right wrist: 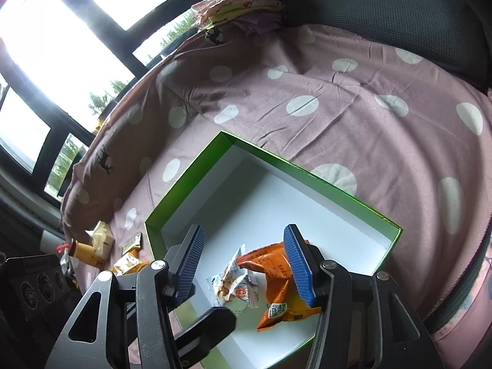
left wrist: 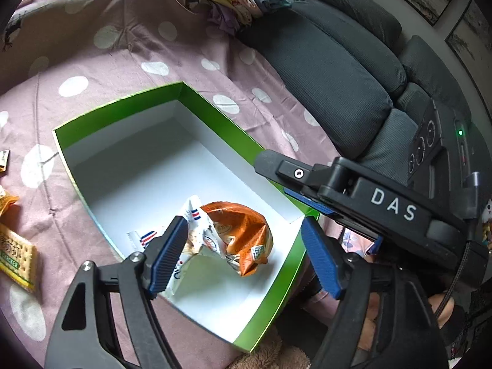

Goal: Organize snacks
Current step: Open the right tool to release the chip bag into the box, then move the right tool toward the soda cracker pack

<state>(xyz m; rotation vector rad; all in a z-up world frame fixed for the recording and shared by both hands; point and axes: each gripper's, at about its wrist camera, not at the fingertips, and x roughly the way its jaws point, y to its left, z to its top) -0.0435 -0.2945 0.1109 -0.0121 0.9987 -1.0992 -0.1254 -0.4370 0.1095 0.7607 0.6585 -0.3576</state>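
A green box with a white inside lies on a pink dotted sheet. In its near corner lie an orange snack packet and a white snack packet, touching each other. My left gripper hangs over them, open wide, with its pads clear of both. My right gripper is open above the same two packets; the orange one lies close by its right pad. In the left wrist view the right gripper's upper finger reaches over the box's right rim.
Loose snacks lie on the sheet left of the box: a cracker packet, small packets and a yellow bottle. Dark cushions stand to the right, folded cloths at the back, and windows on the left.
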